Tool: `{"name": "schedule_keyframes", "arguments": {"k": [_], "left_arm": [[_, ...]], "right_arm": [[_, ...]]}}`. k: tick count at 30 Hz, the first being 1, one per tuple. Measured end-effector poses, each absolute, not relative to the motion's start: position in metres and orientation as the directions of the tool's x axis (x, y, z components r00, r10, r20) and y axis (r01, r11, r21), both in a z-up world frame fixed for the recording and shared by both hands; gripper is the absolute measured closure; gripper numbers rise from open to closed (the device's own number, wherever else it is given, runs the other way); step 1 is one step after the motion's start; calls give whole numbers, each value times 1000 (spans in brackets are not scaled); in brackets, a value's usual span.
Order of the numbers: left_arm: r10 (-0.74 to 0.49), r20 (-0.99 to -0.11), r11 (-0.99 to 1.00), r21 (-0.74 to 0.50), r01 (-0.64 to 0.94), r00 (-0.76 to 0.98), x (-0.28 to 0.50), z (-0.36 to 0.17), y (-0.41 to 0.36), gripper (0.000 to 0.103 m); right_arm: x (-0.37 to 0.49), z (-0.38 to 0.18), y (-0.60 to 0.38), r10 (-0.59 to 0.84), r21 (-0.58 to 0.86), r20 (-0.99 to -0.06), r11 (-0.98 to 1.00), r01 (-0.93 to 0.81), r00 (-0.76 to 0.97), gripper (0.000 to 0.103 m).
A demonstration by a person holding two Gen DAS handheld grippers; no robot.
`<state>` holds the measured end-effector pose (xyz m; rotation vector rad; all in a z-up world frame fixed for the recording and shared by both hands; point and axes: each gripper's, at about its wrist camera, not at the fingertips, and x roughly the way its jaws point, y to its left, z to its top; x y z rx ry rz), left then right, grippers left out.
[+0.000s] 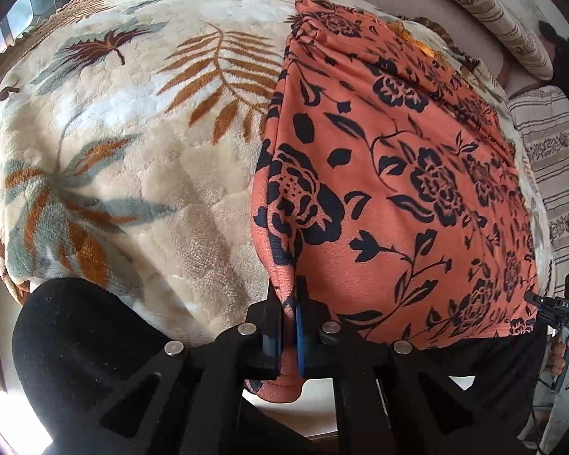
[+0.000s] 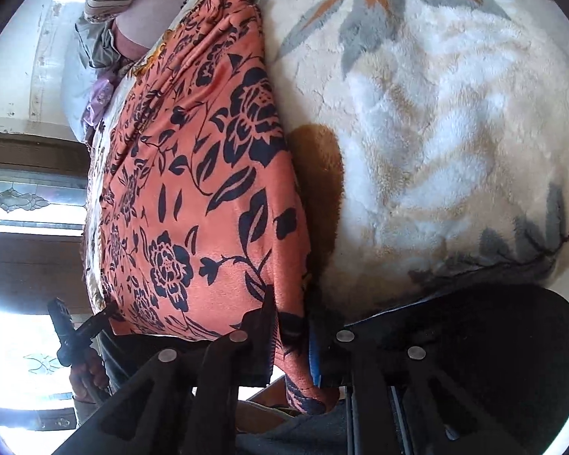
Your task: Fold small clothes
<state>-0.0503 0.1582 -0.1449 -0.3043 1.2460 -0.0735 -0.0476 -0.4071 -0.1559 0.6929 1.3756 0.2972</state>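
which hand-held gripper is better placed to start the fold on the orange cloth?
Neither clearly. The left hand-held gripper pinches the orange cloth at its near left corner, and the right hand-held gripper pinches the near right corner. Probably both lift together.

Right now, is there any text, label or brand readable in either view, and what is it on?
"DAS": small white letters on the right gripper, seen at the left wrist view's edge; reading uncertain.
Garment and blanket: patterns only, no text.
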Motion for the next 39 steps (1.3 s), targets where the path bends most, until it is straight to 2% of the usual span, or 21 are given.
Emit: {"name": "schedule_keyframes", "arguments": {"k": [4, 10, 14, 21, 24, 26, 27, 28, 29, 30, 31, 32, 33, 35, 39], "left_arm": [[-299, -864, 923, -370, -106, 405, -50, -111, 169, 98], [-327, -849, 913, -398, -95, 414, -36, -102, 171, 98], [-349, -808, 908, -416, -41, 475, -20, -72, 169, 98], [-359, -705, 911, -407, 66, 612, 78, -4, 166, 98], [-346, -676, 909, -413, 54, 651, 138, 2, 167, 97], [-305, -699, 923, -385, 19, 647, 180, -12, 166, 94], [-256, -713, 938, -347, -10, 653, 201, -25, 164, 94], [-222, -732, 948, -316, -32, 644, 220, -44, 162, 85], [-194, -770, 953, -296, -71, 608, 238, -68, 162, 67], [-146, -820, 956, -262, -136, 554, 254, -92, 163, 58], [-123, -861, 958, -233, -168, 493, 265, -116, 163, 55], [-123, -889, 959, -222, -179, 441, 271, -132, 165, 54], [-139, -892, 952, -240, -191, 430, 270, -137, 168, 54], [-162, -856, 940, -285, -187, 490, 258, -125, 176, 45], [-149, -770, 921, -337, -197, 621, 214, -84, 202, 31]], "right_arm": [[-46, -127, -424, 659, 727, -682, 657, 199, 316, 96], [-34, -130, -432, 716, 803, -594, 553, 222, 366, 96], [-13, -112, -428, 753, 856, -510, 490, 164, 414, 96], [94, -52, -429, 752, 890, -395, 456, 16, 528, 96], [157, -34, -431, 721, 882, -374, 471, -17, 583, 96], [201, -47, -434, 696, 881, -396, 472, 34, 599, 96], [222, -60, -433, 683, 865, -437, 497, 67, 585, 92], [242, -80, -432, 651, 830, -507, 544, 118, 565, 92], [257, -100, -429, 611, 788, -576, 591, 171, 543, 85], [266, -121, -429, 579, 752, -628, 622, 217, 519, 64], [268, -140, -430, 554, 728, -665, 629, 271, 500, 52], [265, -151, -431, 548, 729, -670, 613, 306, 501, 36], [259, -154, -435, 555, 748, -650, 590, 306, 520, 34], [241, -146, -437, 554, 767, -618, 581, 272, 558, 30], [205, -123, -426, 583, 740, -628, 653, 163, 515, 29]]}}
